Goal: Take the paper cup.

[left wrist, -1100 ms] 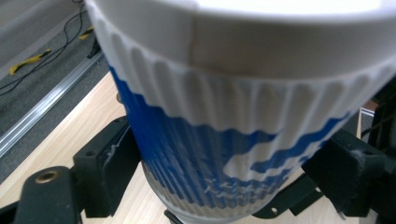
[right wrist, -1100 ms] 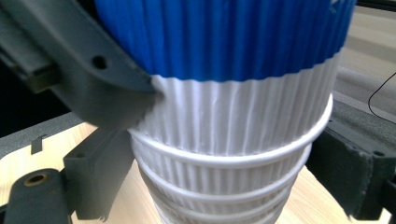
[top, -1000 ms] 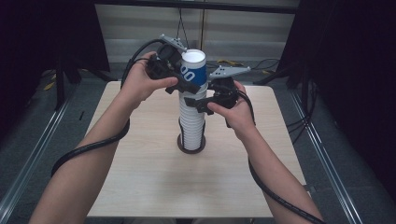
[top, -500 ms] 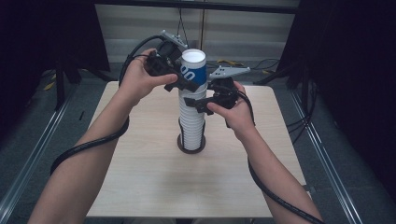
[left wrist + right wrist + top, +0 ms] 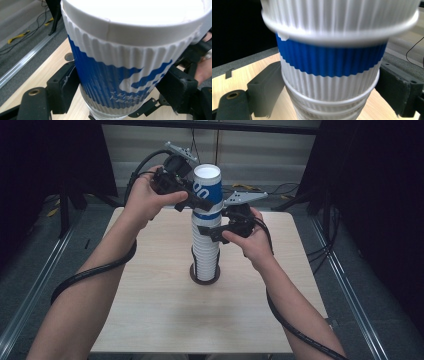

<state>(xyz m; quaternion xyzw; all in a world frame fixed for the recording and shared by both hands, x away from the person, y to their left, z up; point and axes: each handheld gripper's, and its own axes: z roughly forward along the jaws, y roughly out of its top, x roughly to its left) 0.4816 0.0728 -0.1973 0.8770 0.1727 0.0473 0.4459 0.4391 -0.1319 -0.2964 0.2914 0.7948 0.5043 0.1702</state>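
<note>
Top cup [image 5: 207,187] rides high on the stack [image 5: 205,250] mid-tabletop [image 5: 150,320], left gripper [image 5: 192,202] clenched on it to lift, right gripper [image 5: 212,231] clamped on the stack below to steady it.

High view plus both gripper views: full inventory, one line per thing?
top cup: 1, white and blue ribbed paper, uppermost on the stack, between the left jaws
cup stack: 1 tall column, white, table centre
base ring: 1, dark, around the stack's foot
table: 1, light wood
cables: several, black and yellow, floor beyond the table
left hand-held gripper: 1, black, closed on the top cup
right hand-held gripper: 1, black, jaws either side of the stack lower down
forearms: 2, from the bottom edge
</note>
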